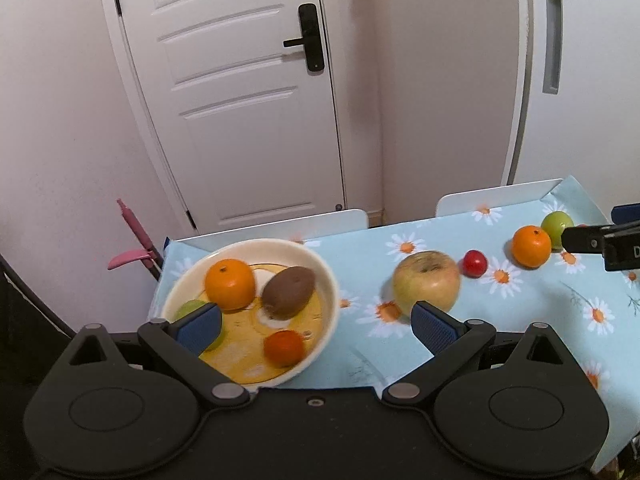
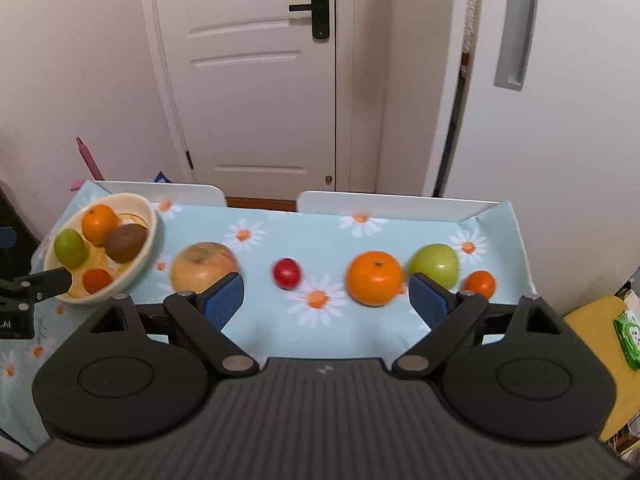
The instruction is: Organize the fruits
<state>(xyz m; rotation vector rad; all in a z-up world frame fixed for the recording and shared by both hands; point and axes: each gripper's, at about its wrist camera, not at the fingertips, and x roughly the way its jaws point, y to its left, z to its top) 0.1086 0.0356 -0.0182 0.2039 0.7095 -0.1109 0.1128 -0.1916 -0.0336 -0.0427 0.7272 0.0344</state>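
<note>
Both claws are spread wide with nothing in them. The left gripper (image 1: 316, 326) hangs over the near rim of the bowl (image 1: 328, 280), one blue pad over the bowl's inside and the other out over the tablecloth (image 1: 520, 320) just in front of the big yellowish apple (image 1: 426, 283). The bowl sits at the table's far left corner, really close to the edge, and holds an orange (image 1: 230, 284), a kiwi (image 1: 289, 292), a small tangerine (image 1: 284, 348) and a green fruit (image 1: 192, 309) half hidden behind the pad. The right gripper (image 2: 326, 300) hovers over the middle of the table, with a loose row of fruit beyond its pads: the apple, a little red fruit (image 2: 287, 273), another orange (image 2: 374, 278), a green apple (image 2: 434, 265) and a second small tangerine (image 2: 480, 284) not far from the right edge. Plenty of bare cloth between the red fruit and the apple, and in front of the row. Two white chair backs (image 2: 384, 202) press against the far edge, and a door (image 2: 256, 80) stands behind them.
</note>
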